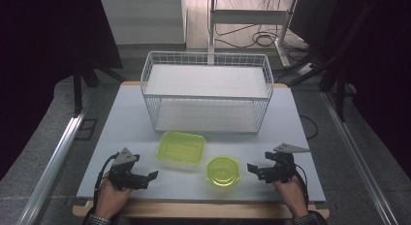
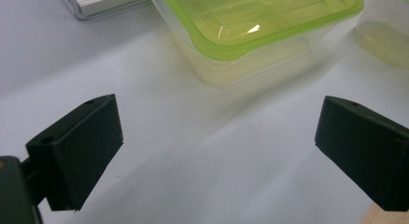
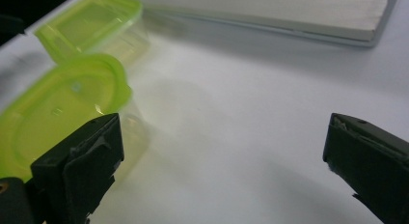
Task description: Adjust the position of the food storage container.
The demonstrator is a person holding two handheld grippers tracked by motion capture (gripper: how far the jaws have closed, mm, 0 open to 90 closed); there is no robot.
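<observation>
Two clear plastic containers with lime-green lids sit near the table's front. The rectangular container (image 1: 181, 149) (image 2: 251, 26) (image 3: 89, 26) lies left of the round container (image 1: 223, 171) (image 3: 58, 113). My left gripper (image 1: 150, 179) (image 2: 217, 156) rests on the table left of the rectangular container, jaws wide apart with nothing between them. At the right, my right gripper (image 1: 253, 169) (image 3: 222, 171) stands open and empty, just beside the round container, pointing toward it.
A white wire basket (image 1: 207, 91) with a white shelf board stands behind the containers at the table's far half. The grey tabletop (image 1: 126, 123) has a wooden front edge. Dark curtains and metal rails flank the table.
</observation>
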